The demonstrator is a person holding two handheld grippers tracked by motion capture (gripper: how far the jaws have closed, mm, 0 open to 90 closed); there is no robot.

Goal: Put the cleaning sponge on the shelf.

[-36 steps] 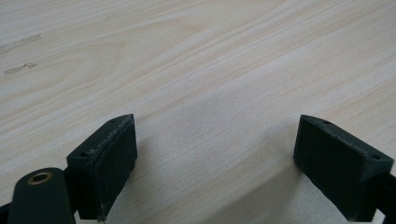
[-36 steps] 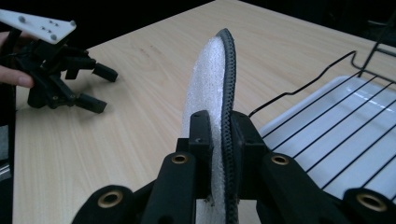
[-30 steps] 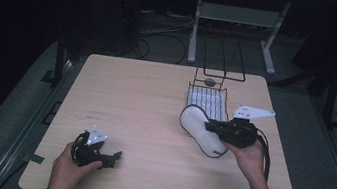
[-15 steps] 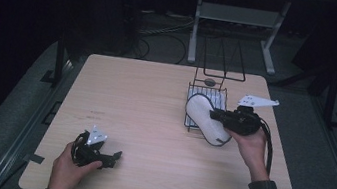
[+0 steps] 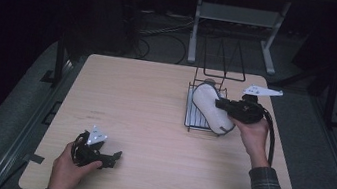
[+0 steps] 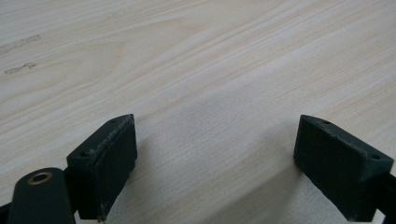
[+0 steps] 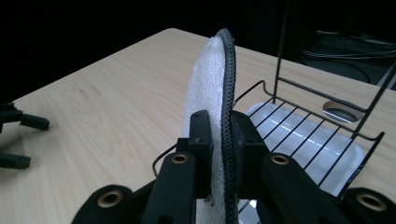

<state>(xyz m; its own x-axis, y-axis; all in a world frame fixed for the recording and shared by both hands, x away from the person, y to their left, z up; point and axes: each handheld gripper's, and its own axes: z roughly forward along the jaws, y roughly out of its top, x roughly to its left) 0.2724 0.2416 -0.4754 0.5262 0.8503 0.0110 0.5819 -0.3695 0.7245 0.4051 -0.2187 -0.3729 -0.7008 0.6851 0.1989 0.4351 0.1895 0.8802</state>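
Left tongs (image 5: 114, 157) near the front edge of the surface (image 5: 144, 106), jaws spread wide, nothing between them, bare wood around. Right tongs (image 5: 219, 103) clamped on a white foam pad with a black rim (image 5: 210, 108), held on edge over the wire rack (image 5: 195, 124). In the right gripper view the pad stands upright, cutting off part of the rack behind it. White tray (image 7: 299, 140) under the rack wires. Round dark thing (image 7: 343, 111) beyond the rack, half hidden, can't identify. Metal stand (image 5: 238, 19) past the surface, dim.

White slipper (image 5: 210, 108) with black edging; black wire rack (image 5: 197, 124); pale wood table (image 5: 145, 101).
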